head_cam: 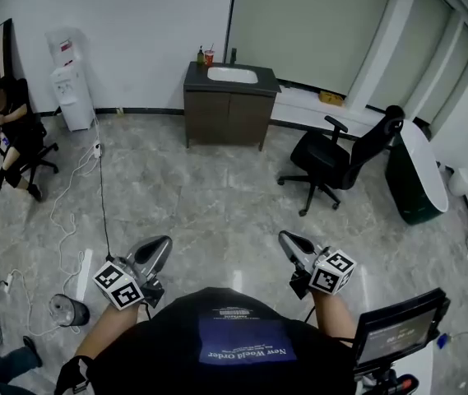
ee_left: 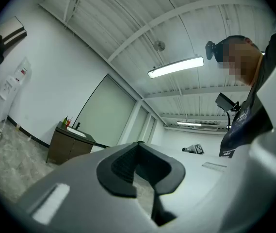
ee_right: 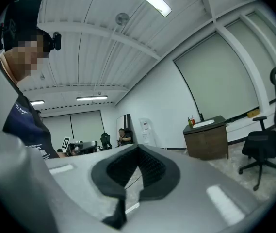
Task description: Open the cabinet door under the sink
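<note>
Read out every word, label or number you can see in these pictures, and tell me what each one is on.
"New World Order": on the blue patch of the person's black shirt, upside down in the head view.
Small white print above that patch: too small to read.
Screen at lower right: writing blurred, unreadable.
Water dispenser: its red markings are too small to read.

Brown cabinet (head_cam: 227, 118), black office chair (head_cam: 326, 158), grey marbled floor (head_cam: 192, 212)
</note>
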A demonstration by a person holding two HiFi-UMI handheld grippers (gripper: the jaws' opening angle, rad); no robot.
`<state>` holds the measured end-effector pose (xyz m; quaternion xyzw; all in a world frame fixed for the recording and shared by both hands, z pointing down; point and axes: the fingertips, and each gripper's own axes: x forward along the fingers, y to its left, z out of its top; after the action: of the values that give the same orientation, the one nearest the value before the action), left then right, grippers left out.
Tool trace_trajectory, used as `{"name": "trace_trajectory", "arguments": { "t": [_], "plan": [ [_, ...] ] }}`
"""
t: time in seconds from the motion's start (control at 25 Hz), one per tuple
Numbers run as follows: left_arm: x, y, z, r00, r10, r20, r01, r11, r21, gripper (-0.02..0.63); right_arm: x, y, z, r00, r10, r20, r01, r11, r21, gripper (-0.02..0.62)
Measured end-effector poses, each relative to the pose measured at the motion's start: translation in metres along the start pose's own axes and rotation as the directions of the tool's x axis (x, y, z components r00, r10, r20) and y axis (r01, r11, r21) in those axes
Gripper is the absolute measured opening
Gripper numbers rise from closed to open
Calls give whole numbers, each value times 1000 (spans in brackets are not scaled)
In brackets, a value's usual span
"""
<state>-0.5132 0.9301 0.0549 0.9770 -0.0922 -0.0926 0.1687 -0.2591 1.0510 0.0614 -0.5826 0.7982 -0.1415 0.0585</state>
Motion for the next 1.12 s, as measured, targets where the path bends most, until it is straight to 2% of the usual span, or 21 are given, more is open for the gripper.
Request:
{"name": "trace_trajectory", "arguments": {
  "t": [0.2, 0.44, 0.6, 1.12],
  "plan": [
    [-2, 0, 5, 1000, 14, -2, -14, 1000, -7, 3, 5, 5, 4, 1000, 4, -2, -4, 1000, 1, 0],
    [-9, 11, 13, 1000, -3, 1, 3, 1000, 8, 3, 25, 11, 5, 1000, 10, -13, -9, 1000, 6, 0],
    [-24, 29, 16, 999, 34, 4, -34, 999, -27, 3, 42, 17, 2, 1000, 16, -15, -15, 1000, 24, 0],
    [-90, 86, 30, 999, 41, 2, -41, 998, -56, 3, 111, 66, -15, 999, -3, -37, 4, 999, 46, 0]
  ]
}}
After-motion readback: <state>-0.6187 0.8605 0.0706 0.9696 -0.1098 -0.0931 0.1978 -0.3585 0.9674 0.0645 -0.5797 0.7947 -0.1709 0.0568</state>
